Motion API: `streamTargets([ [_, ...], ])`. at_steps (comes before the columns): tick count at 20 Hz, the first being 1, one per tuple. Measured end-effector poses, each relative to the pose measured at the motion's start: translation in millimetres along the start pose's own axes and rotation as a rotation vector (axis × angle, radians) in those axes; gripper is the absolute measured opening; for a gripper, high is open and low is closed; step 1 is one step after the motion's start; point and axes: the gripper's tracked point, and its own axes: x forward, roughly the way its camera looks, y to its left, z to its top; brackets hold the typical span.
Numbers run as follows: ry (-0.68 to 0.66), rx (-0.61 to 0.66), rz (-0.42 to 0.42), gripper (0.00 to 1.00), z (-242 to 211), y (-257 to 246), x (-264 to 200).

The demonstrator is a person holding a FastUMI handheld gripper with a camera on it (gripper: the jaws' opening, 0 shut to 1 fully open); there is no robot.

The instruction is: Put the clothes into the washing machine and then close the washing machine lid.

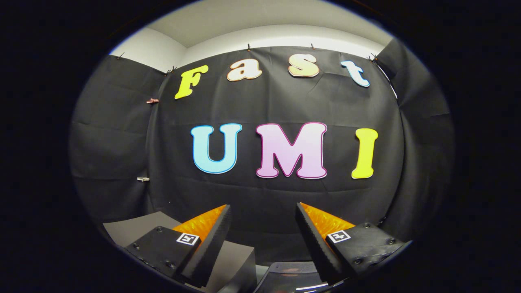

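Gripper (263, 215): fingers spread wide apart, nothing between them, pointing at the booth's cloth wall (122, 142).
Grey box-like surface (130, 228): behind the left finger.
Dark rounded object (287, 276): low between the fingers, identity unclear.
Clothes, washing machine: cannot tell.

Booth wall cloth (122, 134) black; wall above (285, 34) white; grey box (134, 230) beside gripper (263, 215), fingers apart.

A black cloth (285, 195) hangs as the back wall, creased and pinned along its top edge with small clips (248, 47). More black cloth panels (110, 134) close in both sides. Above them run a pale wall (285, 34) and ceiling (260, 16). Low down, a dark grey block (134, 228) stands before the cloth.
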Motion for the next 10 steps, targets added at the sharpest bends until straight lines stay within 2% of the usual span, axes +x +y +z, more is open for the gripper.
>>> streamTargets([
  [10, -0.002, -0.012, 0.007, 0.98, 0, 11, -12],
])
